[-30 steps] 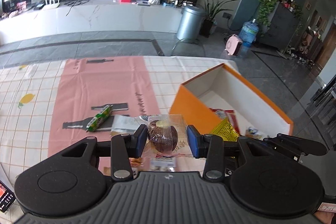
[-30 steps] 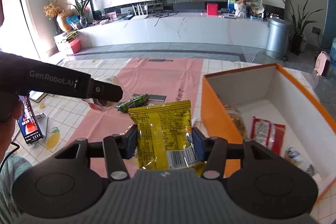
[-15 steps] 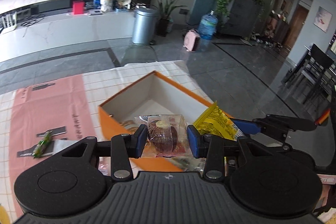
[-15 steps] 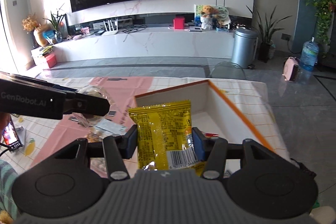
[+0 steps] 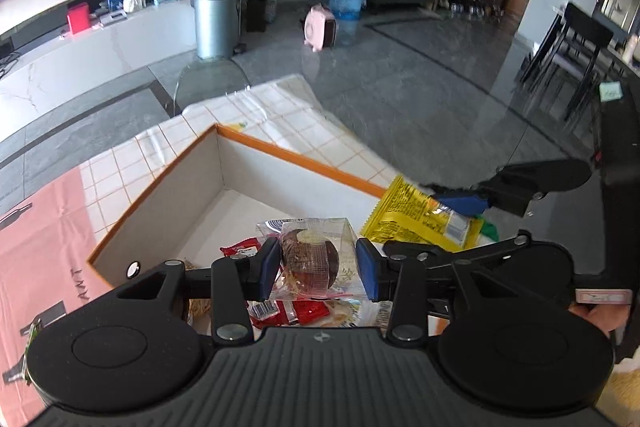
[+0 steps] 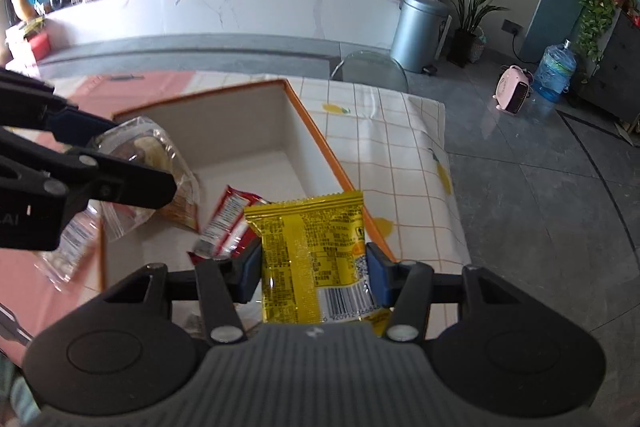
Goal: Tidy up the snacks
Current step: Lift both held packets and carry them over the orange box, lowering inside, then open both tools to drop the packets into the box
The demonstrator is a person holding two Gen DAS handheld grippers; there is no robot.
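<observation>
My left gripper (image 5: 317, 269) is shut on a clear-wrapped brown pastry (image 5: 310, 261) and holds it over the near end of the orange box (image 5: 156, 183). My right gripper (image 6: 314, 277) is shut on a yellow snack packet (image 6: 316, 251) and holds it above the box's right wall (image 6: 320, 147). The packet also shows in the left wrist view (image 5: 420, 219), and the pastry shows in the right wrist view (image 6: 148, 151). A red packet (image 6: 226, 219) and other wrapped snacks lie inside the box.
The box stands on a checked tablecloth (image 6: 392, 131) with a pink mat (image 5: 40, 227) to its left. A green snack stick (image 5: 30, 337) lies on the mat. The table's right edge drops to a grey floor (image 6: 540, 187).
Both grippers have swung right from over the mat to over the orange box, each still holding its snack. The box interior now fills both views.
</observation>
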